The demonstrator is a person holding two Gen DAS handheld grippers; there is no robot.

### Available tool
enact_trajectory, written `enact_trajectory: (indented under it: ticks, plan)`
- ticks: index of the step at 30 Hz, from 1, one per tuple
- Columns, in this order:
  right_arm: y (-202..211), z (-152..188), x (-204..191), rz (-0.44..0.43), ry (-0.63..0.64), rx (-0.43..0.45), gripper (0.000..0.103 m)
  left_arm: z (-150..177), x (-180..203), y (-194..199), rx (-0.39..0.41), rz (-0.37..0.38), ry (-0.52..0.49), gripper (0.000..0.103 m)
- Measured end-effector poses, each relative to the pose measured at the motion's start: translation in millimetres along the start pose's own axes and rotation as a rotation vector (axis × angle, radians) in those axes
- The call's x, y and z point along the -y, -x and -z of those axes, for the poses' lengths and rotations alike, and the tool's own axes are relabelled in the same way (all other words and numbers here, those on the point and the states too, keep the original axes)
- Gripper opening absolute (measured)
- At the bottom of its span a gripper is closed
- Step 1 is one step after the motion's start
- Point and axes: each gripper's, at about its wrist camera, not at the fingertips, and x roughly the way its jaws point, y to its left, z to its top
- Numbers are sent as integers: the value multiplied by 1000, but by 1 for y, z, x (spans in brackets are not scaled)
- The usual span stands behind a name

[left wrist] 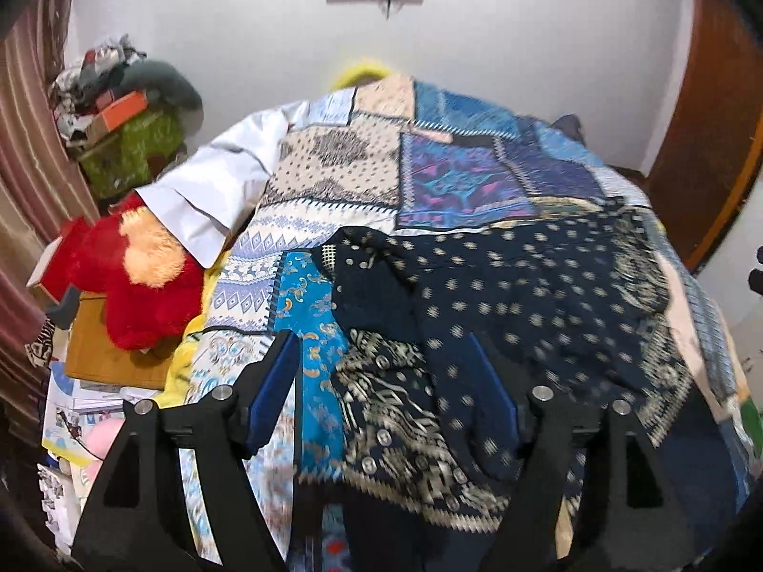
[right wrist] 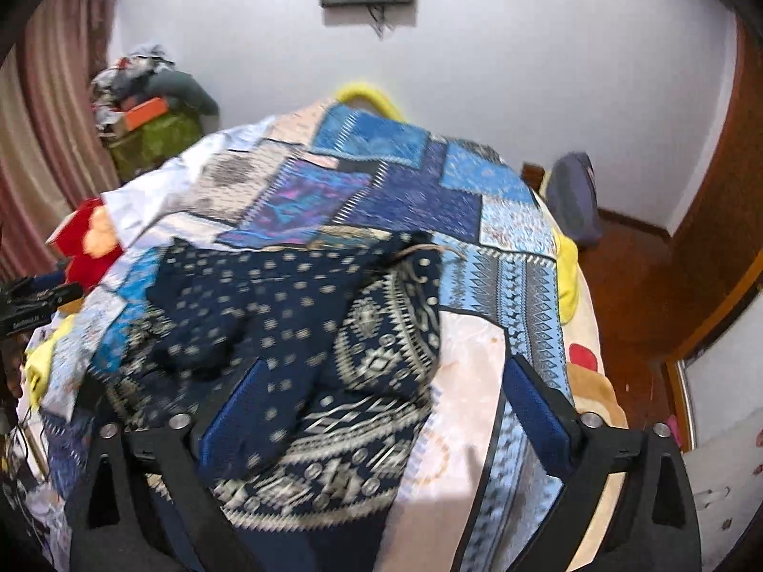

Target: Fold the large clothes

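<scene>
A dark navy garment (left wrist: 515, 295) with cream dots and a patterned hem lies rumpled on a patchwork bedspread (left wrist: 429, 162). It also shows in the right wrist view (right wrist: 295, 314). My left gripper (left wrist: 381, 357) is open, its blue-padded fingers (left wrist: 276, 381) spread over the garment's near hem, holding nothing. My right gripper (right wrist: 386, 381) is open, with its left finger (right wrist: 238, 410) over the garment's near edge and its right finger (right wrist: 534, 405) over the bedspread (right wrist: 500, 286). The other gripper shows at the left edge of the right wrist view (right wrist: 33, 305).
A white shirt (left wrist: 214, 181) lies at the bed's far left. A red plush toy (left wrist: 133, 267) and papers sit left of the bed. A pile of clothes and boxes (left wrist: 124, 109) stands at the back left. A wooden door (right wrist: 715, 238) and a backpack (right wrist: 572, 200) are on the right.
</scene>
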Motion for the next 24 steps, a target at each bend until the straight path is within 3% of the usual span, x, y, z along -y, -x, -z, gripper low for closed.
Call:
enact_trajectory:
  ticks: [5, 8, 12, 19, 22, 24]
  plan:
    - [47, 31, -28, -18, 64, 38, 103, 34, 1, 44, 31, 24, 9, 95]
    - [62, 58, -39, -47, 75, 22, 103, 63, -4, 53, -3, 34, 28, 96]
    - [66, 101, -45, -87, 49, -49, 103, 107, -9, 46, -87, 26, 40, 96]
    - [47, 176, -39, -163, -55, -232, 103, 207, -17, -5, -382, 101, 134, 96]
    - [42, 198, -34, -226, -131, -290, 102, 232, -19, -17, -426, 103, 184, 96]
    - [45, 204, -35, -234, -140, -278, 102, 243, -20, -24, -439, 108, 216, 95]
